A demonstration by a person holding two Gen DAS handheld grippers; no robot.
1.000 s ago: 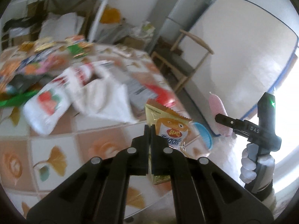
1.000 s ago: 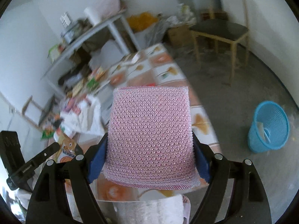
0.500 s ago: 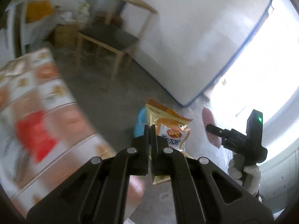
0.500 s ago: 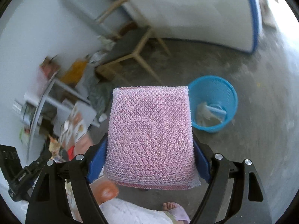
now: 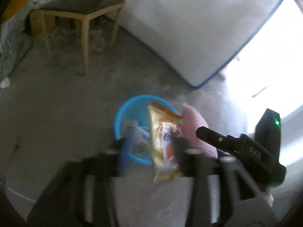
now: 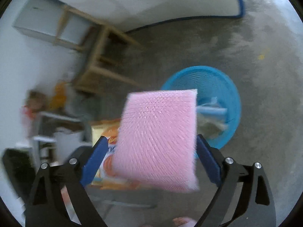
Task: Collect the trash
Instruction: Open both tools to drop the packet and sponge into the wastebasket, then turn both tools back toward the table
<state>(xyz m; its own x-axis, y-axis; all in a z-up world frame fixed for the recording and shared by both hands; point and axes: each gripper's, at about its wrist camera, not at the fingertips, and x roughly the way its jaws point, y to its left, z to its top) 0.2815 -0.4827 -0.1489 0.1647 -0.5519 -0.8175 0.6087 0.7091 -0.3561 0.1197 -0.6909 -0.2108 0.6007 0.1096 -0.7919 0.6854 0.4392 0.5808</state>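
Your left gripper (image 5: 149, 149) has its jaws spread wide, and the crinkled gold-and-orange snack packet (image 5: 164, 143) stands between them against the right finger; motion blur keeps you from telling whether that finger touches it. Your right gripper (image 6: 149, 160) has its blue-padded jaws parted about as wide as the pink mesh scouring sponge (image 6: 157, 138). The sponge sits between them, tilted, with its left edge apart from the left pad (image 6: 94, 160). Whether the right pad touches it cannot be told.

Both items hang above the round blue plastic mesh wastebasket (image 5: 128, 109), which stands on the floor and already holds pale blue and whitish scraps. In the right wrist view the basket (image 6: 223, 87) lies just beyond the sponge, to its right.

The grey concrete floor (image 5: 56, 102) is rough and stained. A pale wooden chair with a dark seat (image 5: 83, 5) stands well apart, and a white mattress edged in blue (image 5: 189, 28) leans nearby.
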